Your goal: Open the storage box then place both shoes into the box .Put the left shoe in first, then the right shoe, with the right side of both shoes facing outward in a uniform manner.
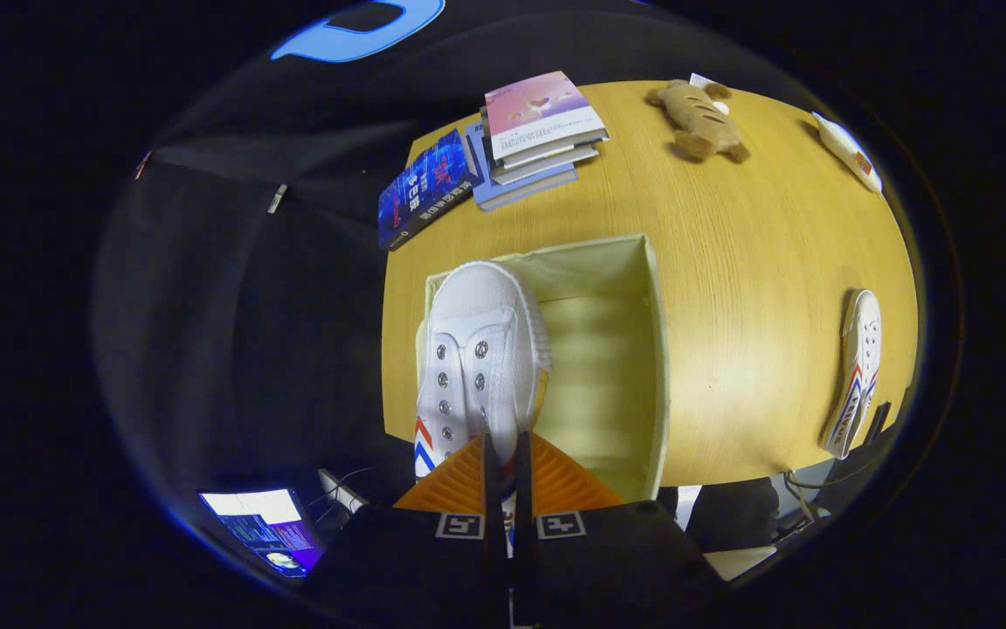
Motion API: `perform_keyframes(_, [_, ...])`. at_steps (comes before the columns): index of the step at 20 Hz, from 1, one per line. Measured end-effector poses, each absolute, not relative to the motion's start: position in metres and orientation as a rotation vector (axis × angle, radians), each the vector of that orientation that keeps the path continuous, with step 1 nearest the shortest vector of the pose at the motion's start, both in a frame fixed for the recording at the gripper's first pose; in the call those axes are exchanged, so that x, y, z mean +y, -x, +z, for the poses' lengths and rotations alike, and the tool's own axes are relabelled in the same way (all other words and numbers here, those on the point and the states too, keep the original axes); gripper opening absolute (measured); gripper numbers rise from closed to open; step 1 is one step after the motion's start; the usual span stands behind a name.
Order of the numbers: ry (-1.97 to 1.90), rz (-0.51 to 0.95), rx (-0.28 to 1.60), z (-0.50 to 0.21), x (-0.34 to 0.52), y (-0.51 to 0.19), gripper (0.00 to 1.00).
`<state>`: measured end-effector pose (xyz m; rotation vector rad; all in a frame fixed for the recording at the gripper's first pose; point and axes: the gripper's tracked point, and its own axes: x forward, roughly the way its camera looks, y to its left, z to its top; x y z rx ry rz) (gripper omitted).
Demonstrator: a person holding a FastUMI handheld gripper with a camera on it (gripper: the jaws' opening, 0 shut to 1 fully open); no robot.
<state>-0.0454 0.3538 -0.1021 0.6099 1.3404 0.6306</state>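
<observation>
Storage box (634,349), open on the table (730,288): a white shoe (477,349) is pinched by the gripper (503,454) over its left wall, so snagging or dropping outside is judged possible.

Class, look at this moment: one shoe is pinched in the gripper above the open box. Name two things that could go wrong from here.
1. The gripper pinches the held shoe by a thin edge at its heel end, so it may slip or swing.
2. The shoe hangs over the left wall of the storage box, so it could catch on that rim or land outside.
</observation>
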Motion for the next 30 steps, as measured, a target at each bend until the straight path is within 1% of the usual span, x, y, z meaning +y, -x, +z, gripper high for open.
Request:
perform_keyframes(4, [-0.592,0.584,1.427,-0.131,0.384,0.056,0.07])
perform_keyframes(9, [-0.574,0.550,1.462,-0.148,0.393,0.060,0.07])
perform_keyframes(13, [-0.563,0.575,1.478,-0.159,0.400,0.060,0.08])
perform_keyframes(14, [-0.572,0.584,1.476,-0.159,0.402,0.059,0.09])
perform_keyframes(15, [-0.602,0.606,1.470,-0.155,0.407,0.059,0.12])
perform_keyframes(16, [-0.658,0.644,1.468,-0.146,0.415,0.060,0.20])
perform_keyframes(17, [-0.709,0.677,1.468,-0.139,0.424,0.060,0.24])
perform_keyframes(19, [-0.717,0.703,1.441,-0.125,0.423,0.058,0.49])
perform_keyframes(20, [-0.702,0.713,1.434,-0.126,0.421,0.059,0.74])
perform_keyframes(22, [-0.690,0.720,1.433,-0.127,0.417,0.062,0.98])
perform_keyframes(26, [-0.695,0.734,1.425,-0.121,0.405,0.066,0.99])
perform_keyframes(30, [-0.797,0.771,1.407,-0.094,0.386,0.072,0.99])
